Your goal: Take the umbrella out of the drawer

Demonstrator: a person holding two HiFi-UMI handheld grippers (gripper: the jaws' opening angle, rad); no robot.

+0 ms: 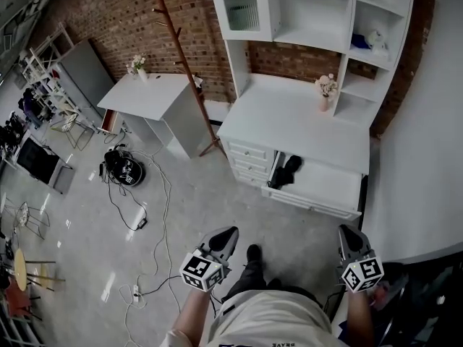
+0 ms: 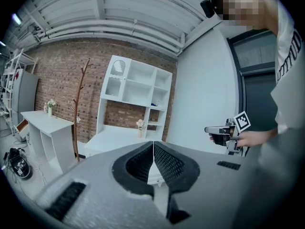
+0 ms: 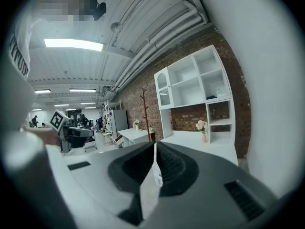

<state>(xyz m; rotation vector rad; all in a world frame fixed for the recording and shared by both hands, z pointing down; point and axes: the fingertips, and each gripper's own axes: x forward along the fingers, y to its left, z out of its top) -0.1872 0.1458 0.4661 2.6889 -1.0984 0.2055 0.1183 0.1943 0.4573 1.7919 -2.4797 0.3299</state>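
Note:
A black folded umbrella (image 1: pixel 286 170) lies at the left end of the pulled-out drawer (image 1: pixel 322 185) of the white desk (image 1: pixel 289 125). Both grippers hang well short of the desk, at the person's waist. The left gripper (image 1: pixel 228 232) is shut with nothing in it, its jaws meeting tip to tip (image 2: pixel 153 145). To its right, the right gripper (image 1: pixel 346 230) is likewise shut and empty (image 3: pixel 155 150). Each gripper view looks toward the desk (image 2: pixel 114 136) and shows the other gripper (image 2: pixel 222 130) held in a hand; the drawer is hidden behind the jaws.
A hutch of shelves (image 1: pixel 311 13) stands on the desk, with a small flower vase (image 1: pixel 325 91) on the top. A wooden coat stand (image 1: pixel 184 56) and another white table (image 1: pixel 148 96) stand to the left. Cables and a black bag (image 1: pixel 124 169) lie on the floor. A wall (image 1: pixel 427 157) runs along the right.

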